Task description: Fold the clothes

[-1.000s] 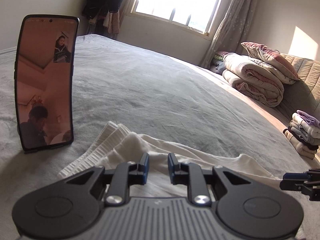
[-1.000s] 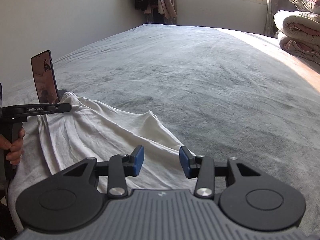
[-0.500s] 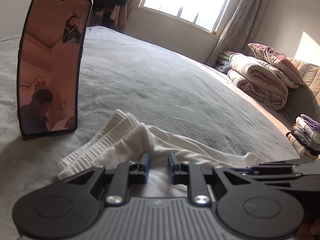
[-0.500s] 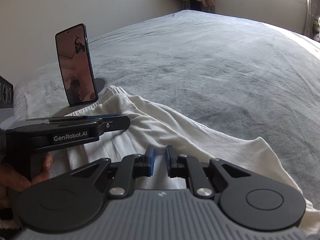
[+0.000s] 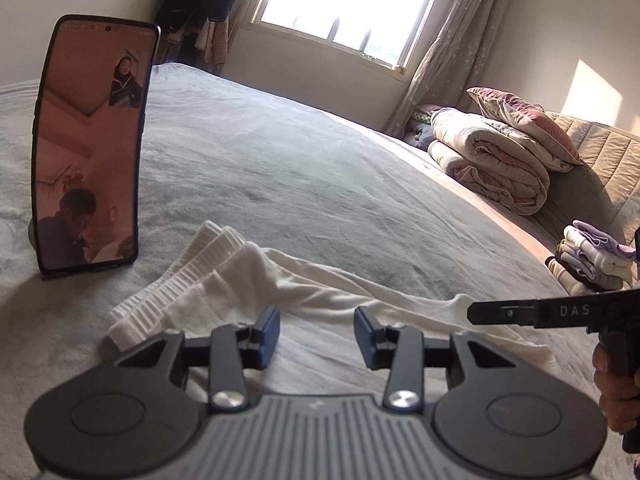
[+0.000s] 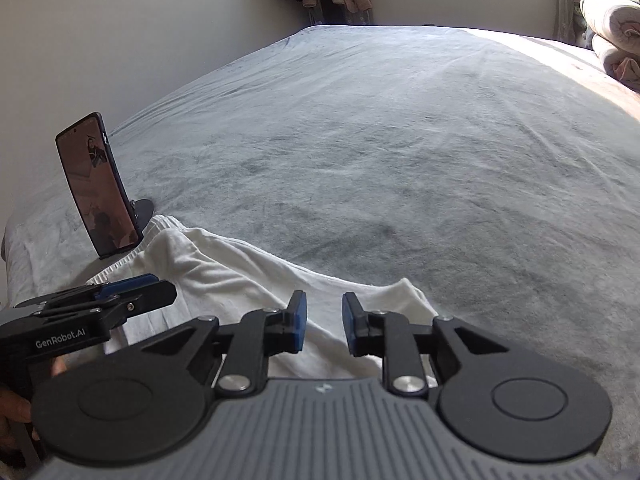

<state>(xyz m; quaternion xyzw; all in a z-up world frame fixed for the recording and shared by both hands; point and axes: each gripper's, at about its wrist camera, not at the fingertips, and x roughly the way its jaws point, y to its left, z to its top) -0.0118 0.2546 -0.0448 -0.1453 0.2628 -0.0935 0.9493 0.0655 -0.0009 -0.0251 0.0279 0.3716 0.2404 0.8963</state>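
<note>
Left gripper (image 5: 316,330): bottom centre; jaws just opening, parted over white garment (image 5: 304,284), gripping nothing
Right gripper (image 6: 323,322): bottom centre; likewise just opening, empty

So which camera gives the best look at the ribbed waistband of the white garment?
The left wrist view: the ribbed waistband lies close and unobstructed beside the phone. In the right wrist view only a small part of it shows, far off by the phone.
</note>
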